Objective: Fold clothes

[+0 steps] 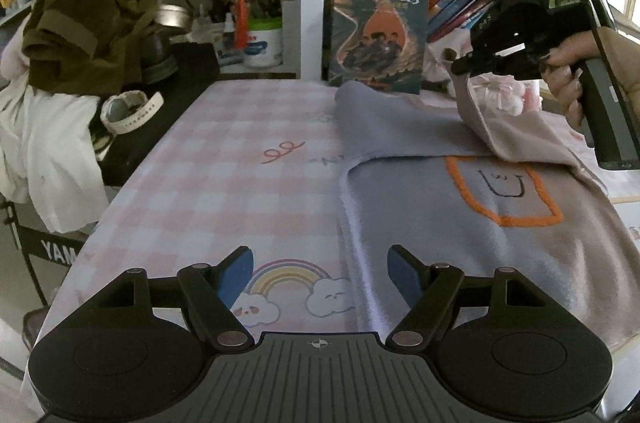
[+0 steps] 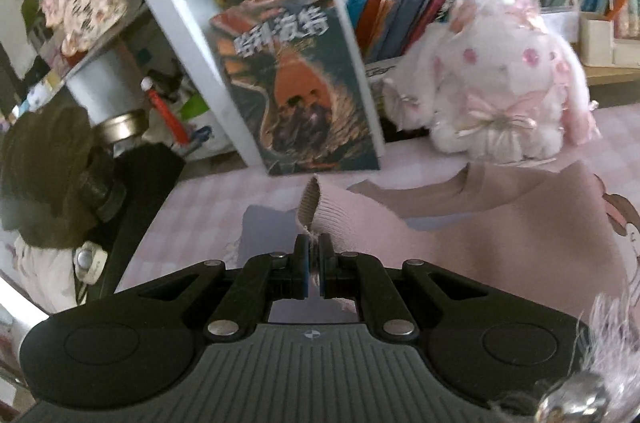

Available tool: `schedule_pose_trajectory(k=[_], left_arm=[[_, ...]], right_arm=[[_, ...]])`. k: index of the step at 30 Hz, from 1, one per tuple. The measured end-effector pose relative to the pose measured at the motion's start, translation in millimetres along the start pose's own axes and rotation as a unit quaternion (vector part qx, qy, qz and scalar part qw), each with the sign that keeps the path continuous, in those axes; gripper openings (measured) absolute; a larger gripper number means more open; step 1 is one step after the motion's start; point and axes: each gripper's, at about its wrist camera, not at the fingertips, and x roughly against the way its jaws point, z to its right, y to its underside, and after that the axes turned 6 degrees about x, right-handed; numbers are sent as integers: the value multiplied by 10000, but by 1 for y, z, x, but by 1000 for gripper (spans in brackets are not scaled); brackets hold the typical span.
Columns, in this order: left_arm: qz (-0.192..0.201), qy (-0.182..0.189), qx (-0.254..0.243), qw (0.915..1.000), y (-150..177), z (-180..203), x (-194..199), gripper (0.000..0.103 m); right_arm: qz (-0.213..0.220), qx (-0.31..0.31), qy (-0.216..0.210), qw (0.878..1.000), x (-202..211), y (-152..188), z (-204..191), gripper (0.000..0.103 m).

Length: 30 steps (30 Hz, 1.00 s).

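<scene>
Pinching the ribbed cuff of a pale pink knitted sweater (image 2: 460,235), the right gripper (image 2: 314,263) had its jaws pressed tight together on the fabric, the cuff's open end sticking up just beyond the blue pads. From the left wrist camera that same gripper (image 1: 460,65) hung above the far right part of the table, a hand (image 1: 568,79) wrapped round its grey handle, with the sleeve drawn up from the garment in a slanting band. The sweater (image 1: 460,223) lay spread on the pink-and-white checked tablecloth (image 1: 224,183), on the right half of the table, its body showing an orange stitched outline with a small drawn face inside. The left gripper (image 1: 320,275) stood wide apart over the near edge of the cloth, above a printed rainbow and clouds, holding nothing; its right pad sat just over the sweater's near left edge. Behind the sweater a dark illustrated book (image 1: 380,27) stood upright against the white shelf post, a fluffy white-and-pink plush toy (image 2: 504,75) beside it. An olive-brown garment (image 1: 88,23) was heaped at the far left.
</scene>
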Motion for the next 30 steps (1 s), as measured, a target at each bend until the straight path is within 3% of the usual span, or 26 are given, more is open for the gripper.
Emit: schedule_pose_trajectory(k=[15, 18, 20, 24, 30], left_arm=[[-23, -138, 91, 9999, 4, -8, 4, 76], [-9, -133, 84, 9999, 5, -8, 5, 76], [9, -125, 90, 9999, 4, -8, 5, 76], [-1, -68, 154, 9999, 3, -7, 3, 76], [-107, 98, 229, 9996, 1, -5, -7, 76]], right_arm=[[-366, 210, -65, 9991, -28, 10, -20, 5], [-443, 220, -156, 9987, -31, 12, -22, 11], [-415, 198, -270, 9986, -28, 14, -21, 43], [-379, 335, -444, 9977, -12, 22, -20, 45], [-666, 577, -322, 9956, 31, 55, -2, 47]])
